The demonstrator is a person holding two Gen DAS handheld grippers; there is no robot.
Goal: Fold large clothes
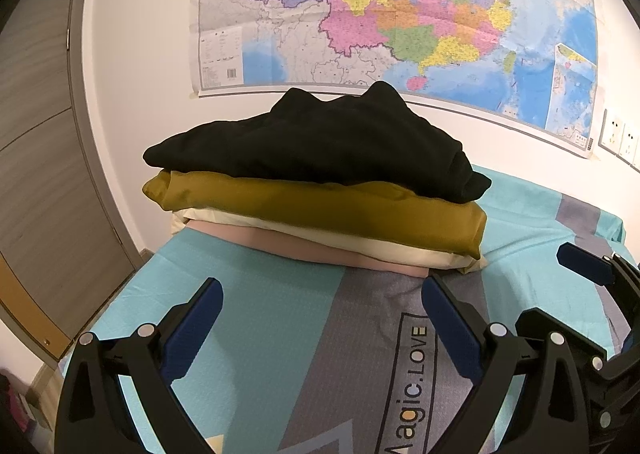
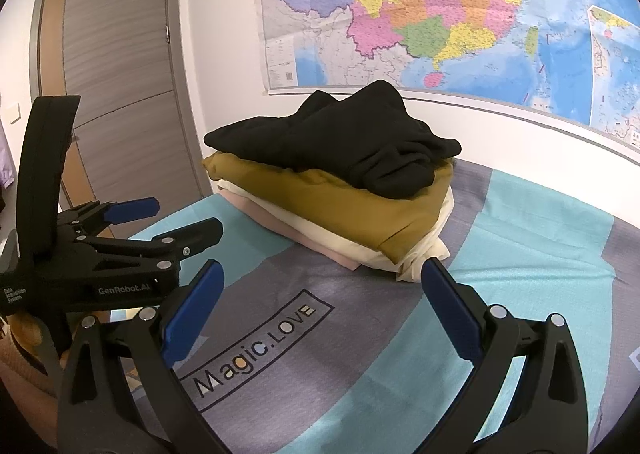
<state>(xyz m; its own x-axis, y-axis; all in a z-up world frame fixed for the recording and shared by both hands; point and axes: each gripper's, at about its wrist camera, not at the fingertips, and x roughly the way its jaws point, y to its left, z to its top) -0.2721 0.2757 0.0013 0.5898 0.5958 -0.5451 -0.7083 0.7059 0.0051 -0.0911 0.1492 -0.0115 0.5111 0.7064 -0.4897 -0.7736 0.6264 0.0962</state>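
Note:
A stack of folded clothes lies on the bed near the wall. A black garment (image 1: 320, 146) (image 2: 340, 146) is on top, loosely folded and bulging. Under it lie a mustard one (image 1: 320, 210) (image 2: 344, 206), a cream one (image 1: 360, 244) (image 2: 320, 238) and a pink one (image 1: 304, 248) (image 2: 276, 224). My left gripper (image 1: 320, 290) (image 2: 184, 216) hovers open and empty just short of the stack. My right gripper (image 2: 322, 270) is open and empty too, close in front of the stack's right corner. One of its blue pads (image 1: 584, 263) shows at the right edge of the left wrist view.
The bed sheet (image 1: 248, 294) (image 2: 520, 238) is teal and grey with "Magic.LOVE" printed on it. A large coloured map (image 1: 400, 14) (image 2: 440, 14) hangs on the white wall behind. A grey wooden door (image 2: 120, 74) stands to the left. Wall sockets (image 1: 620, 136) sit at the right.

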